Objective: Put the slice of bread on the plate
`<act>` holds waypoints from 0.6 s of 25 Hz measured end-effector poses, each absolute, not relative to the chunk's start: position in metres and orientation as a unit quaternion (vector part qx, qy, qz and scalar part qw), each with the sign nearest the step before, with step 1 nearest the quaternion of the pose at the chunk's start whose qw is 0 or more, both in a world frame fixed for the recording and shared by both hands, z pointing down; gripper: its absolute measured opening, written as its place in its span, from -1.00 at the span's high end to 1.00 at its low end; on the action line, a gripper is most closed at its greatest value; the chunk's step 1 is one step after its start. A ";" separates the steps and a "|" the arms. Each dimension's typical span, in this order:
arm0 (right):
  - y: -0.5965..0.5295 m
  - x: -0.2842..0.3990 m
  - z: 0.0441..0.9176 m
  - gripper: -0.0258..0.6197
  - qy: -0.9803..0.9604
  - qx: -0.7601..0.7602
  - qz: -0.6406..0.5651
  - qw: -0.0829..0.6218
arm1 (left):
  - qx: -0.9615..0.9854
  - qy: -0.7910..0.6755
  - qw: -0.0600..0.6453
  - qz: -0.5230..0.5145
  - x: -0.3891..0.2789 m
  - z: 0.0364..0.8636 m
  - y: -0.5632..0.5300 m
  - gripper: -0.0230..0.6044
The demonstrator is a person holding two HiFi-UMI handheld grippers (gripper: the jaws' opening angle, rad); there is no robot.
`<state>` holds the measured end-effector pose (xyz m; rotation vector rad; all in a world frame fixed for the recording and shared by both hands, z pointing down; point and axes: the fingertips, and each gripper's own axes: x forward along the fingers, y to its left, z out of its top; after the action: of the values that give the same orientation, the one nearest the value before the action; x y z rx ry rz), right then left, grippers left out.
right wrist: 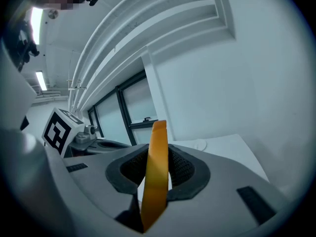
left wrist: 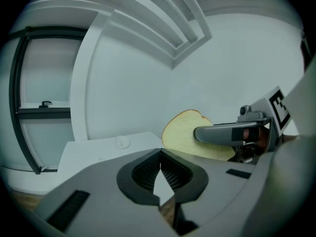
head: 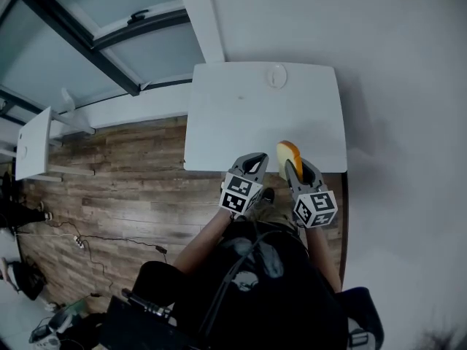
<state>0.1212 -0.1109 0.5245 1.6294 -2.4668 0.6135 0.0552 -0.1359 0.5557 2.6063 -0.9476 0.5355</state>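
Note:
A slice of bread with a golden crust stands on edge between the pads of my right gripper, which is shut on it just over the near edge of the white table. In the right gripper view the bread shows edge-on between the jaws. My left gripper hangs beside it on the left, shut with nothing in it; its jaws meet in the left gripper view, where the bread shows broadside. A small white round plate sits at the table's far edge, also seen as the plate and the plate.
A white wall rises behind and to the right of the table. Wooden floor lies to the left, with a second small white table and cables on it. Glass window panels run along the back left.

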 end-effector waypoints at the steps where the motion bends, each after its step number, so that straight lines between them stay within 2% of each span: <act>1: -0.121 0.123 0.526 0.62 -0.819 0.532 0.204 0.063 | 0.910 -0.332 0.161 0.189 0.061 0.558 -0.145 0.91; 6: -0.169 0.140 0.542 0.62 -0.828 0.514 0.213 0.072 | 0.903 -0.342 0.184 0.185 0.079 0.572 -0.184 0.91; 15: -0.232 0.136 0.572 0.62 -0.817 0.512 0.244 0.105 | 0.895 -0.334 0.210 0.207 0.070 0.593 -0.251 0.91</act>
<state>0.1360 -0.2318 0.5717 1.5102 -2.4080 0.7182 0.0696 -0.2513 0.5928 2.4894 -0.9281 0.5748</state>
